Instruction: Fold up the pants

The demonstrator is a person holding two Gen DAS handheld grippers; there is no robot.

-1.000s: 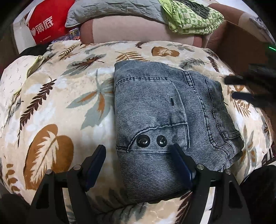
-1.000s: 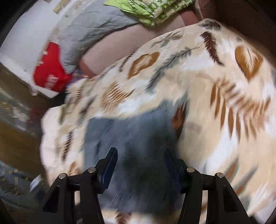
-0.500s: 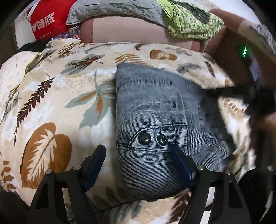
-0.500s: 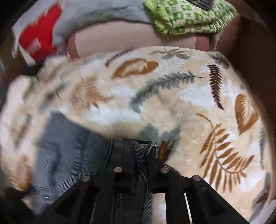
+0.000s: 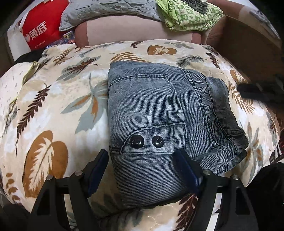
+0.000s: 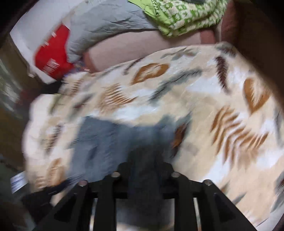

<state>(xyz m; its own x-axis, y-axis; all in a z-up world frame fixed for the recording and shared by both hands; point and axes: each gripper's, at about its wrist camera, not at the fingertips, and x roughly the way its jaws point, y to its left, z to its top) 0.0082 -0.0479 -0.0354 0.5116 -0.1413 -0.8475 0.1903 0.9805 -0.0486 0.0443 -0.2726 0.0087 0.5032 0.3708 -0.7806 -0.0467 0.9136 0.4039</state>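
Grey-blue folded pants [image 5: 159,120] lie in a compact bundle on a leaf-print blanket [image 5: 53,106], two black snap buttons facing up. My left gripper [image 5: 142,165] hovers open and wide at the bundle's near edge. Its left finger is over the blanket and its right finger over the denim, and nothing is pinched. My right gripper [image 5: 255,90] shows as a black blur just off the bundle's right side. In the blurred right wrist view the pants [image 6: 106,140] lie ahead of that gripper [image 6: 143,160]. Its jaws are opening, with dark denim showing in the gap but not clamped.
A pink sofa back [image 5: 124,30] rises behind the blanket, with a grey quilted cover [image 5: 106,8] and a green patterned cloth [image 5: 191,16] on it. A red and white bag [image 5: 39,30] stands at the far left. A brown cardboard box [image 5: 248,53] sits at the right.
The right gripper had closed on the bundle's right edge half a second ago. It has since let go, parted its jaws and pulled away to the right. The left gripper has stayed put.
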